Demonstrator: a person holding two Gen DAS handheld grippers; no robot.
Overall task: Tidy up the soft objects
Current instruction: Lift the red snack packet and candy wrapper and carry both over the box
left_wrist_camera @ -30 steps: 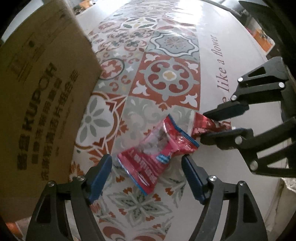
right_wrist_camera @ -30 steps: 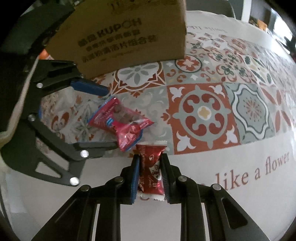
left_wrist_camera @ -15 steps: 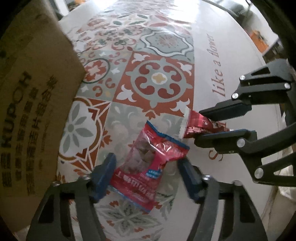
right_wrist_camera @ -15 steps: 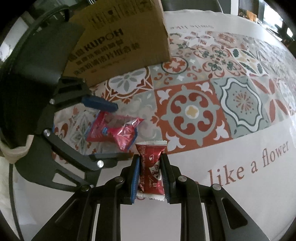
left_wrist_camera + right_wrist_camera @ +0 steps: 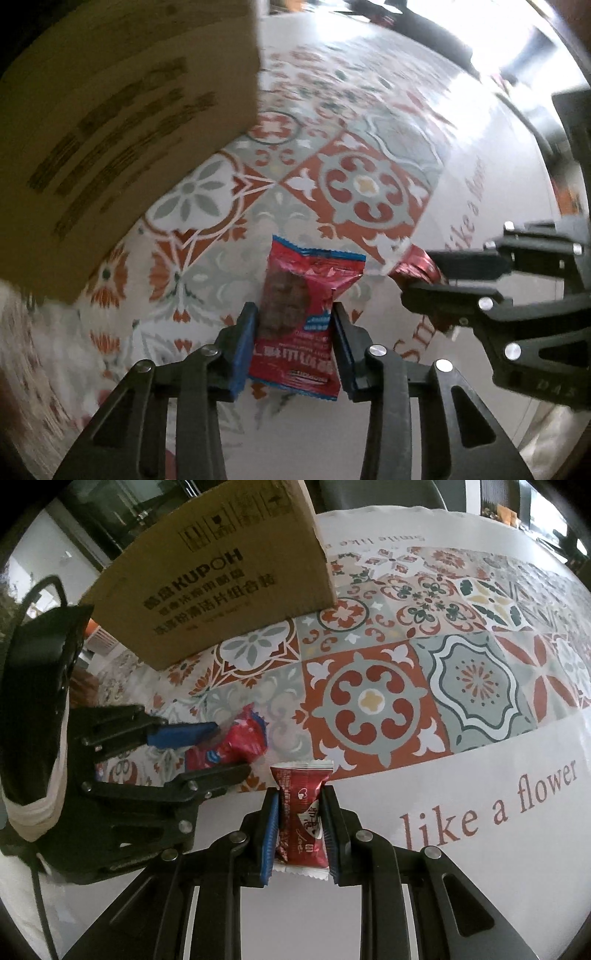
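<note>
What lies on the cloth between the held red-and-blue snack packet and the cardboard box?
Nothing: between the snack packet in the left gripper and the box only bare patterned tablecloth shows, clearest in the right wrist view.

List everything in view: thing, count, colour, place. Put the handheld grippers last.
Cardboard box: one, brown with dark print, standing at the far left of the table.
Tablecloth: one, white with red, grey and green tile patterns and the words "like a flower", covering the table.
Snack packet: one, red with blue edging, between the left gripper's jaws.
Candy packet: one, dark red with white crimped ends, between the right gripper's jaws.
Left gripper: one, black with blue pads, shut on the snack packet.
Right gripper: one, black with blue pads, shut on the candy packet.
</note>
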